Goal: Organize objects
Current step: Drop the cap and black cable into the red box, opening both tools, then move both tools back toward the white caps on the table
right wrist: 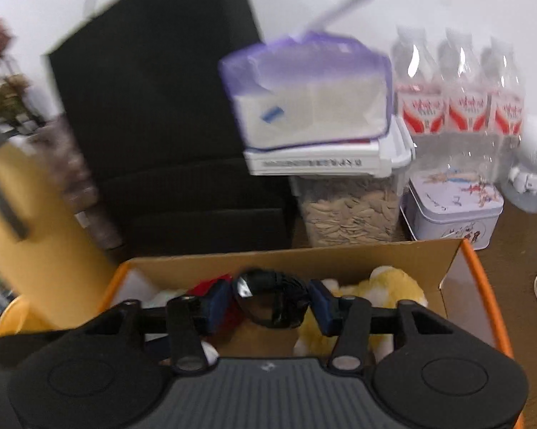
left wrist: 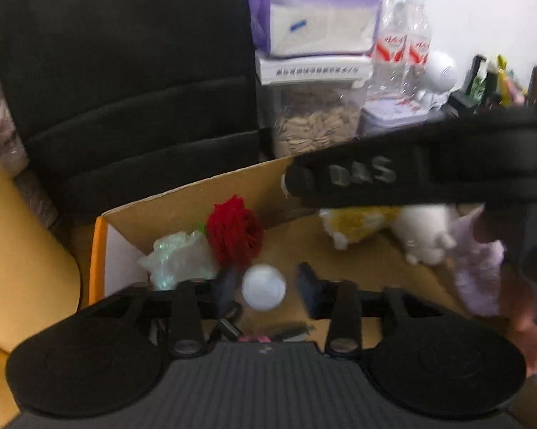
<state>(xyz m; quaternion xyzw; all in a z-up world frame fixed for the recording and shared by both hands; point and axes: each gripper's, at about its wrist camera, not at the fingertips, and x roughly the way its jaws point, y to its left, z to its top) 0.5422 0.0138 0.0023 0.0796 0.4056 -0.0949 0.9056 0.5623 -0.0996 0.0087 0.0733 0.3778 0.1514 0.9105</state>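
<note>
Box (left wrist: 204, 193) of cardboard, orange-edged, sits on bench in front of a black bag (left wrist: 125, 71) and seed jar (left wrist: 315, 121). Inside: red flower (left wrist: 234, 232), crumpled plastic (left wrist: 179, 255), yellow plush (left wrist: 358, 221), white plush (left wrist: 425, 236). Left gripper (left wrist: 265, 287) over the box, fingers spread, white ball (left wrist: 264, 287) between them, contact unclear. Right gripper (right wrist: 270, 302) above box, pinching sunglasses (right wrist: 270, 302). Bottles (right wrist: 458, 100) and tin (right wrist: 454, 207) behind.

Three water bottles (right wrist: 458, 96); one tin (right wrist: 454, 203); one cardboard box (right wrist: 340, 257).
</note>
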